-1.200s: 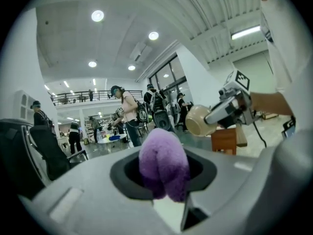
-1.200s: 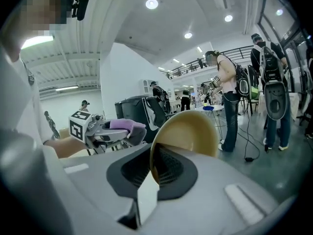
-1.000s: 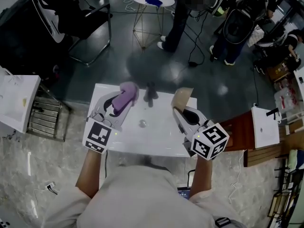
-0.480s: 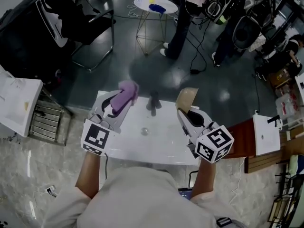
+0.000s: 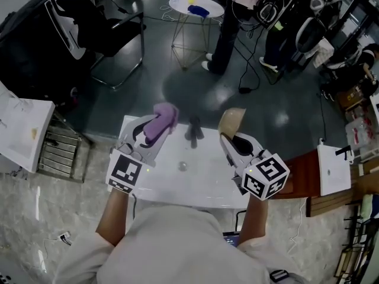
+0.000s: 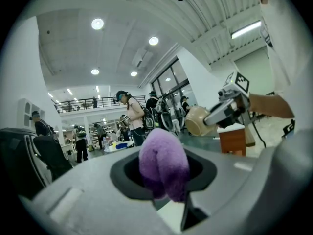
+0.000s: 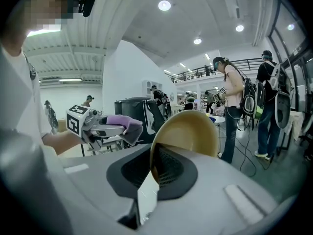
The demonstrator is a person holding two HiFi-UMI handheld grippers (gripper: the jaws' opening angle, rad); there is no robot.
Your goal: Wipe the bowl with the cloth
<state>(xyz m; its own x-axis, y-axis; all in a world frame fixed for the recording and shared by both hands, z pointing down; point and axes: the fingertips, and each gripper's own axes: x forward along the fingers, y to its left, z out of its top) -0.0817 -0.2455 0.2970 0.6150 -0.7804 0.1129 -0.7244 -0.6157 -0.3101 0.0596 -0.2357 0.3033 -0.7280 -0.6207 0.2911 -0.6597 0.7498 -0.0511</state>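
I get bright, even light from round ceiling lamps [image 6: 97, 23], at eleven o'clock in the left gripper view. The dark floor [image 5: 177, 93] in the head view carries soft glare at twelve o'clock. Both gripper views bend hard toward black corners; their nearest foreground blurs.

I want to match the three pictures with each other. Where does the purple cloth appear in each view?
Head view: the purple cloth is left of centre, upper middle, at the tip of the left gripper.
Left gripper view: the cloth fills the lower centre.
Right gripper view: the cloth is left of centre, at mid height.
Shared landmark: the tan bowl.
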